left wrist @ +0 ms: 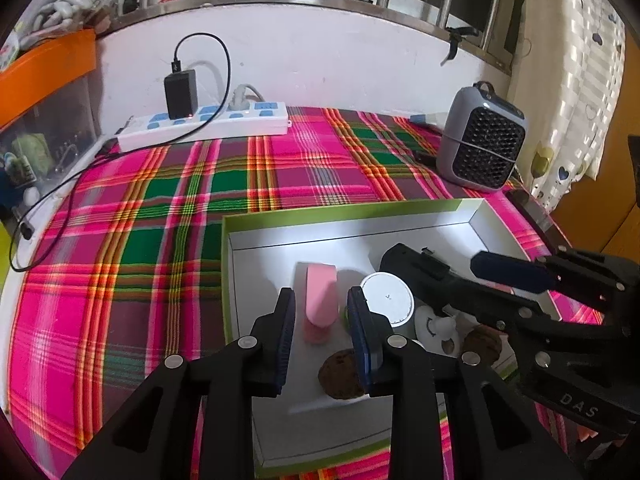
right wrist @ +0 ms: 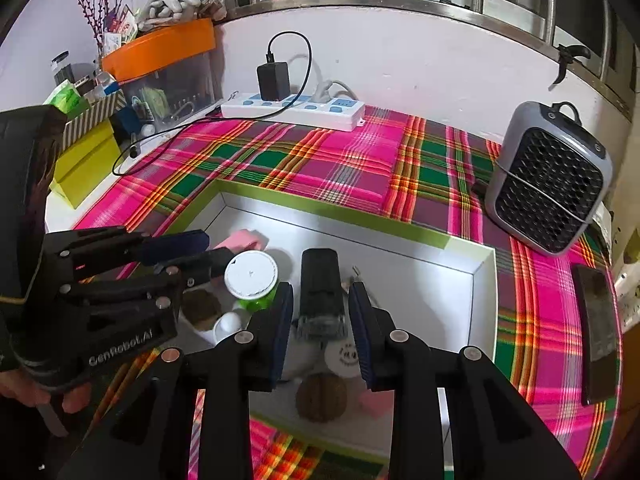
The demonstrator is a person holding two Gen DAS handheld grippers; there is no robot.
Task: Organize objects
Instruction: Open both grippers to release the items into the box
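A shallow box with a green rim (left wrist: 340, 210) and a white inside lies on the plaid cloth. My left gripper (left wrist: 321, 300) hangs over it, open, with a pink oblong piece (left wrist: 320, 300) lying between its fingers and a gap on each side. My right gripper (right wrist: 321, 288) is shut on a black oblong device (right wrist: 322, 280) that points away over the box floor. Also in the box are a green cup with a white lid (right wrist: 251, 274), two walnuts (left wrist: 340, 376) (right wrist: 322, 398) and small white round pieces (left wrist: 434, 326).
A white power strip (left wrist: 208, 124) with a black charger and cable lies by the back wall. A grey grilled fan (left wrist: 480, 140) stands at the right, with a dark phone (right wrist: 596, 332) near the cloth's right edge. Yellow boxes (right wrist: 84, 164) and an orange-lidded bin (right wrist: 160, 48) stand at the left.
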